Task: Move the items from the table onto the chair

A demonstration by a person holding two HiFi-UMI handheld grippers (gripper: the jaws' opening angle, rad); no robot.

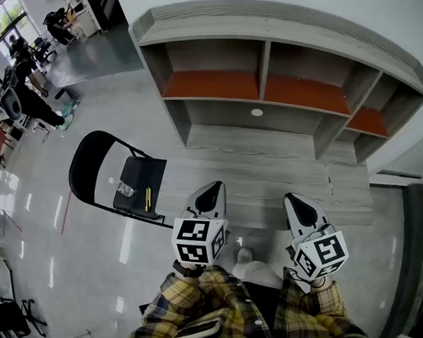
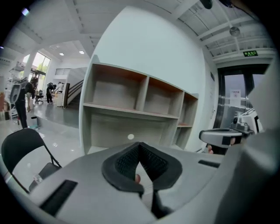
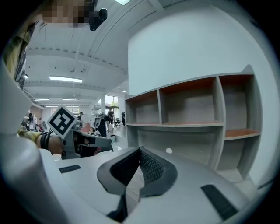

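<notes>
- standing at ten o'clock from the left claw [image 1: 212, 192], the chair [image 1: 93, 165] is nearer to it than to the right claw [image 1: 299, 207].
- both claws are closed and empty.
- a small clear bottle [image 1: 126, 190] and a yellow stick [image 1: 148, 196], long axis twelve-to-six, lie on the seat.
- the tabletop [image 1: 267, 163] lies at twelve o'clock.
- a green sign [image 2: 250, 54] is too small to read.

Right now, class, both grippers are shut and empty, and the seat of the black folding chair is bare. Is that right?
Not quite. The left gripper and right gripper are shut and empty, but the seat of the black folding chair is not bare: the head view shows a yellow item and a small clear item lying on it.
</notes>
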